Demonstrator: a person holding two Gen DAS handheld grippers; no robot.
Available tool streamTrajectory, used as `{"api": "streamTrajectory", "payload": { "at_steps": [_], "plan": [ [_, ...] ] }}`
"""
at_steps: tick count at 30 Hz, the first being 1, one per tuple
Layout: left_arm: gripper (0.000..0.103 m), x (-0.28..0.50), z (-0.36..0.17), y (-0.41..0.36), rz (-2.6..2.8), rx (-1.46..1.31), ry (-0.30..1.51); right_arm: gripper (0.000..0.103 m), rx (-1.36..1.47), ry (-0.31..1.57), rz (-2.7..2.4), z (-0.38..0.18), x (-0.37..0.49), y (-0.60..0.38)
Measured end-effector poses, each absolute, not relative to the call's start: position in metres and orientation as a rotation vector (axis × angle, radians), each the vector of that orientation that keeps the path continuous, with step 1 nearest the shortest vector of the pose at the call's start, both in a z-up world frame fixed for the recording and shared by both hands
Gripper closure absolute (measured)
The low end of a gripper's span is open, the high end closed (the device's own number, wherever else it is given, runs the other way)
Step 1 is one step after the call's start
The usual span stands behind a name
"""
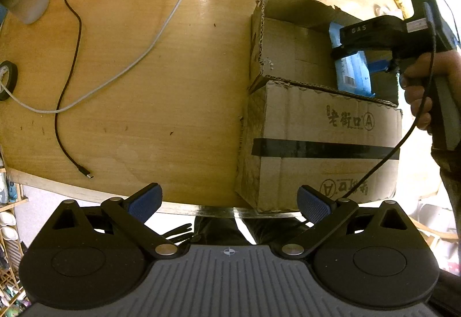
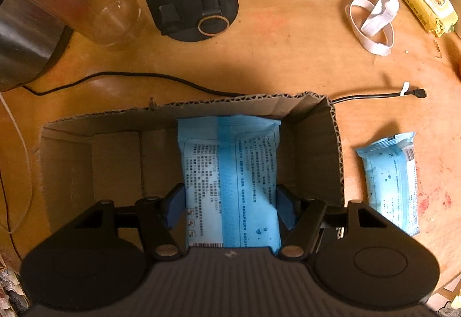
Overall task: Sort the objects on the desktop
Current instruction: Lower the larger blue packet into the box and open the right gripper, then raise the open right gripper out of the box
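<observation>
The right claw [image 2: 230,201] is pinched on a blue wipes packet [image 2: 230,173], which is held over the open cardboard box [image 2: 314,144], its far end already down among the box walls. The pads are seated on the packet's long edges near its near end, so most of its length hangs ahead of the claw. A soft, slippery film wrapper is judged likely to sag or slide between the pads; if the grip is loosened too high, the packet could land on end against the far wall instead of lying flat.

A second blue packet [image 2: 389,181] lies on the surface [image 2: 288,57] just to the right of the claw, outside the box wall. The corrugated wall beside the right pad could be clipped during withdrawal, and the light box shoved.

The left claw [image 1: 230,203] is spread wide and holds nothing; it hovers at the surface edge, with the box's near corner just ahead and to its right. The box is not braced, so shifting is a risk.
</observation>
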State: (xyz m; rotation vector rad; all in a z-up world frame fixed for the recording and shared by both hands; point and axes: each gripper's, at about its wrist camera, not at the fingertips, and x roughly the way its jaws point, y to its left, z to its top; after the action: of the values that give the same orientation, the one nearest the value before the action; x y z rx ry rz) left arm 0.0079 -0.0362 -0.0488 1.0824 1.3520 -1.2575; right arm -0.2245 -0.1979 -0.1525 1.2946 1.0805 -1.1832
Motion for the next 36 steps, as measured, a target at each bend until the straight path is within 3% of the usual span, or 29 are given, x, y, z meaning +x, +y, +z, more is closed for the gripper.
{"api": "streamTrajectory", "payload": {
  "at_steps": [6, 8, 9, 11, 36],
  "plan": [
    [0.000, 0.008, -0.049, -0.036, -1.255, 1.084, 1.352, 0.037, 1.292, 1.086, -1.184, -0.154, -0.223, -0.198],
    [0.000, 0.008, -0.049, -0.036, -1.257, 1.084, 1.352, 0.032, 1.292, 1.089, -1.181, -0.154, -0.223, -0.199],
    [0.000, 0.008, -0.049, -0.036, -1.257, 1.084, 1.351, 0.018, 1.293, 1.090, -1.176, -0.154, -0.223, -0.199],
    [0.000, 0.008, -0.049, -0.036, -1.257, 1.084, 1.352, 0.000, 1.294, 1.092, -1.164, -0.154, -0.221, -0.199],
    [0.000, 0.005, -0.047, -0.033, -1.265, 1.089, 1.349, 0.000, 1.260, 1.105, -1.180, -0.142, -0.217, -0.196]
  ]
}}
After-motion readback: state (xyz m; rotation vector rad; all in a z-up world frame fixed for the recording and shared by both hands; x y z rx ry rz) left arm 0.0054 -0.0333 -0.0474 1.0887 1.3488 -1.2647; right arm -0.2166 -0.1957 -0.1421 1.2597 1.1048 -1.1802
